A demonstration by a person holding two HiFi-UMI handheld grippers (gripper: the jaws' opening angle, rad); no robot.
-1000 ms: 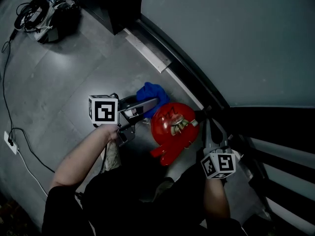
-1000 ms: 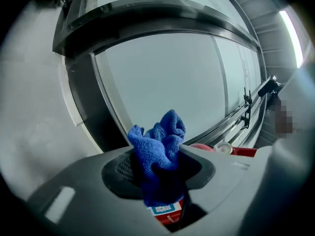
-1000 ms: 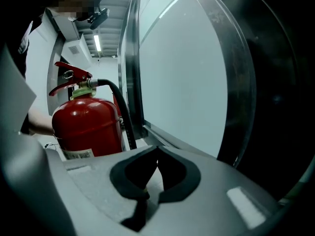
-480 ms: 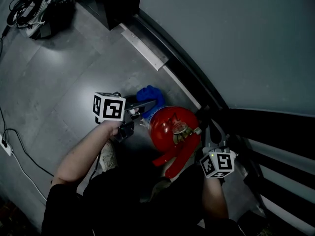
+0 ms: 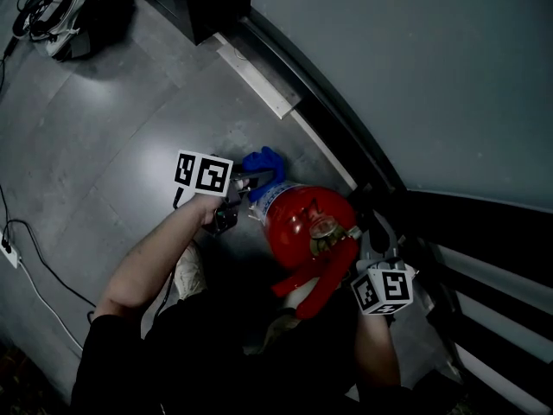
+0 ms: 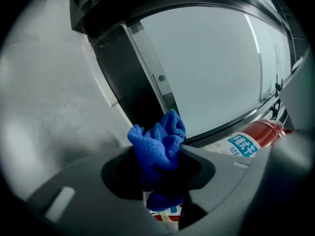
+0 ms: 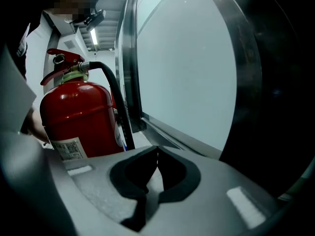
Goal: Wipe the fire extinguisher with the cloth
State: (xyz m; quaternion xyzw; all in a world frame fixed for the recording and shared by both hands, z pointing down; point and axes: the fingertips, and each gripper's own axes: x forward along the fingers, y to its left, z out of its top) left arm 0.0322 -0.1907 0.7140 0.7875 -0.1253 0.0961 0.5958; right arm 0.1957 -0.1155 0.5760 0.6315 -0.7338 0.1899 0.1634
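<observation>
- The fire extinguisher (image 5: 304, 225) stands upright on the floor (image 5: 130, 128), near the foot of the wall (image 5: 415, 76), between your 2 grippers.
- The cloth (image 6: 160, 140) is pinched in your left gripper (image 6: 162, 167), right at the cylinder's label. The red body runs ahead and to the right of those jaws.
- Your left forearm reaches forward and down.
- Your right gripper (image 7: 156, 160) has its jaws pressed together on nothing and sits low beside the cylinder.

Red fire extinguisher (image 5: 298, 219) standing upright, bunched blue cloth (image 5: 262, 161) just beside its body
</observation>
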